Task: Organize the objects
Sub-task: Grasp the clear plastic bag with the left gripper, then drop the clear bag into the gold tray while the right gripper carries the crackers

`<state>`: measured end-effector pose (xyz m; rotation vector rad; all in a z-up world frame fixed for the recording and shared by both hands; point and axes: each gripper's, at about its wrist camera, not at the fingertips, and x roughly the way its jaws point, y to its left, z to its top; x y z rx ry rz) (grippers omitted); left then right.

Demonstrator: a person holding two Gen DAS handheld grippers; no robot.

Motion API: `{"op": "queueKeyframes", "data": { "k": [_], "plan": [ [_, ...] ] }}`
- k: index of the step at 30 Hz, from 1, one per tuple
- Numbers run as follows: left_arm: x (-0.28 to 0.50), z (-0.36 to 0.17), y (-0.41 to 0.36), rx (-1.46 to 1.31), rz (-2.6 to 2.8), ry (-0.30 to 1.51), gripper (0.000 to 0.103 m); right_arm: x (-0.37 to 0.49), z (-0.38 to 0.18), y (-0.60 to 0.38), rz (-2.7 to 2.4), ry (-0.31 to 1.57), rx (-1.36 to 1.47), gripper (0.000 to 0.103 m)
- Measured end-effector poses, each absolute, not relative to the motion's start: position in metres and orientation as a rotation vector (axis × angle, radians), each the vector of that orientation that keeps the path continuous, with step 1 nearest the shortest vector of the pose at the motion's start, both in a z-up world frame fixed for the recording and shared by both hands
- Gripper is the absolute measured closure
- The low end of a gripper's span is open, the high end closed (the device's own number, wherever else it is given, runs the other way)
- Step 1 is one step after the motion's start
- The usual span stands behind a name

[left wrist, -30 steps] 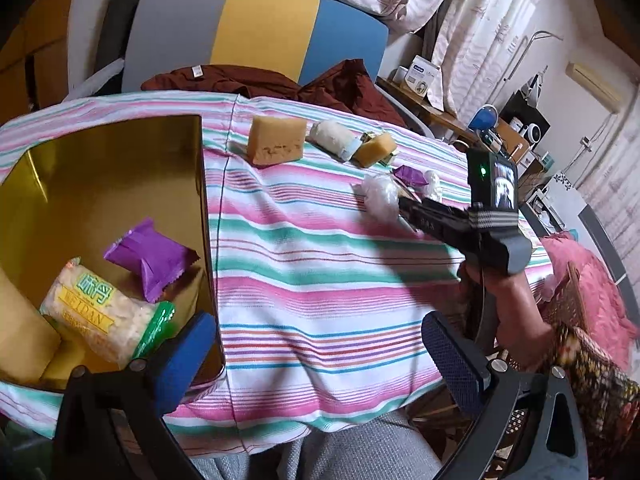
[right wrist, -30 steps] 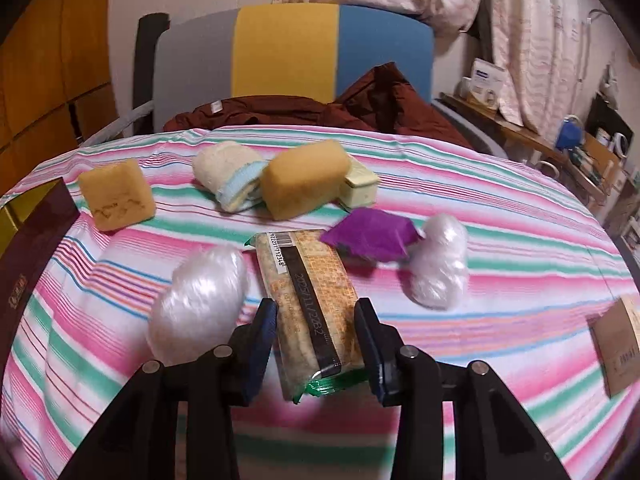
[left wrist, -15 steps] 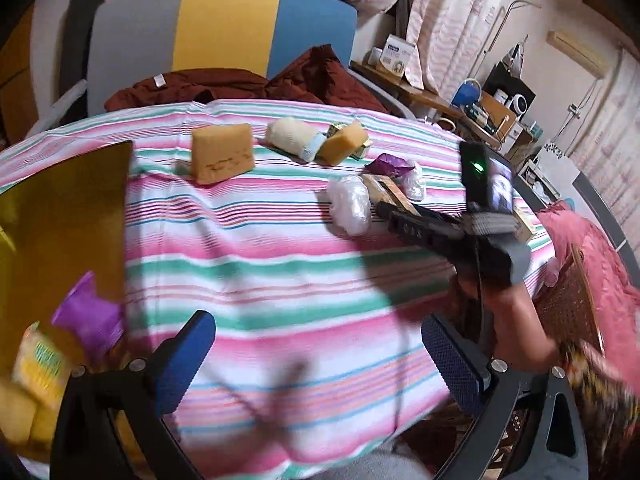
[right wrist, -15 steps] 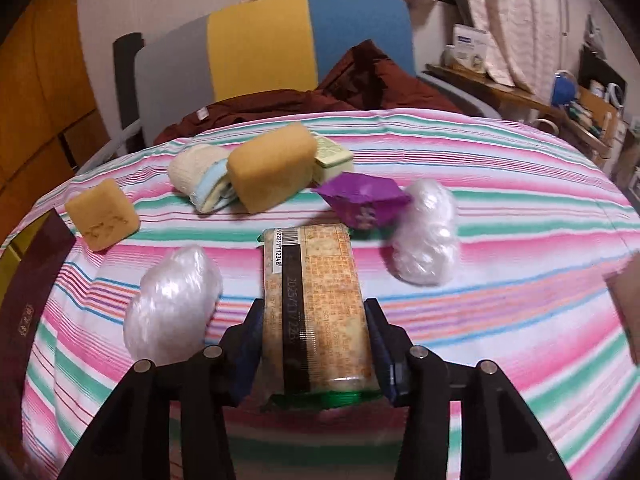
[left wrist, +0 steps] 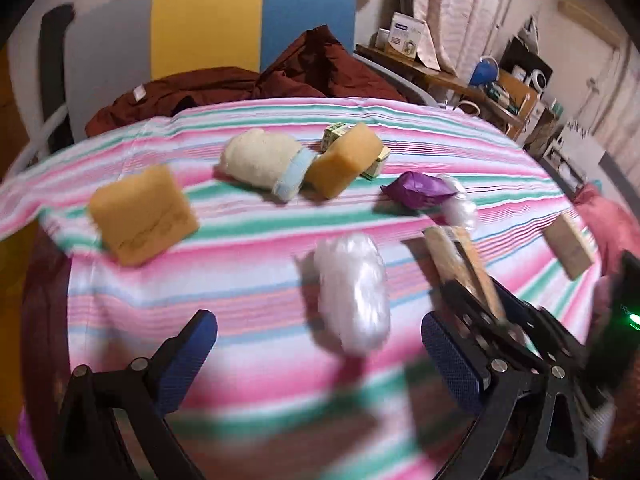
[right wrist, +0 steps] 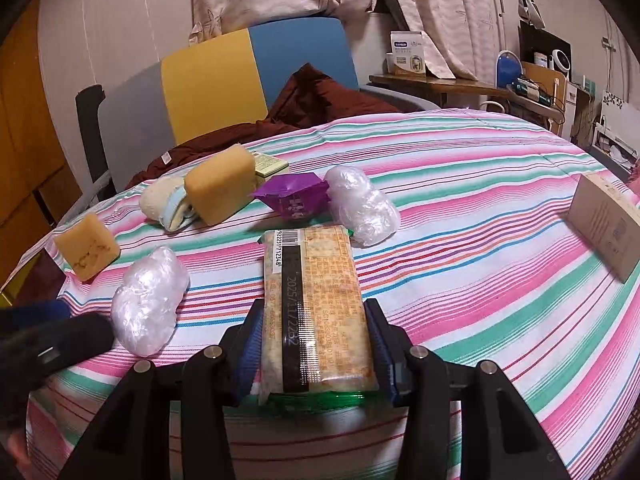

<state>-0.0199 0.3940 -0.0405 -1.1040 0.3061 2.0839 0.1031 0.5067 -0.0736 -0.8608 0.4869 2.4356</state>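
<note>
Here the right gripper (right wrist: 314, 344) has its jaws shut on the near end of a cracker packet (right wrist: 314, 300), a pad pressed flat on each long side; they have just been opening a little, yet the packet sits snug between them, its far end pointing to 12 o'clock over the striped counter (right wrist: 460, 216). Gripping across the narrow width keeps the long, flat packet from twisting, a sensible hold, I judge, for carrying it off to be sorted. The left gripper (left wrist: 320, 352) has its jaws wide and empty, aimed at the clear-wrapped bundle (left wrist: 352, 292) lying just ahead at 12 o'clock, which looks like its next pick. In the right wrist view a second clear bundle (right wrist: 362, 208) sits at 1 o'clock just beyond the packet's far end, with a purple pouch (right wrist: 294, 198) touching it at 12 o'clock. Farther out at 11 o'clock a sponge (right wrist: 220, 190) leans on a rolled cloth (right wrist: 166, 204), with a small green box (right wrist: 270, 164) behind it; another sponge (right wrist: 86, 246) stands apart at 10 o'clock, and a cardboard box (right wrist: 604, 226) lies well away at 3 o'clock. The two grippers work close together, so the left one, dark at 9 o'clock in the right wrist view, could cross the packet's way out.
</note>
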Motion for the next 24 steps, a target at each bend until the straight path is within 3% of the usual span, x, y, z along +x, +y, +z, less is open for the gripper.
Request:
{"op": "queueKeyframes", "data": {
  "k": [3, 5, 6, 11, 24],
  "plan": [
    [-0.025, -0.049, 0.41, -1.097, 2.08, 0.385, 0.02, 0.107, -0.075, 0.507, 2.441, 0.501, -0.854, 0.055],
    [-0.027, -0.057, 0.417, -1.108, 2.036, 0.409, 0.04, 0.106, -0.075, 0.508, 2.444, 0.51, -0.85, 0.055],
    [-0.026, -0.059, 0.419, -1.097, 2.031, 0.426, 0.04, 0.106, -0.076, 0.509, 2.445, 0.512, -0.849, 0.055],
    [-0.015, -0.06, 0.411, -1.003, 2.019, 0.468, 0.068, 0.106, -0.076, 0.509, 2.443, 0.509, -0.849, 0.055],
    [0.015, -0.058, 0.359, -1.017, 1.986, 0.335, 0.07, 0.102, -0.077, 0.504, 2.417, 0.453, -0.878, 0.055]
  ]
}}
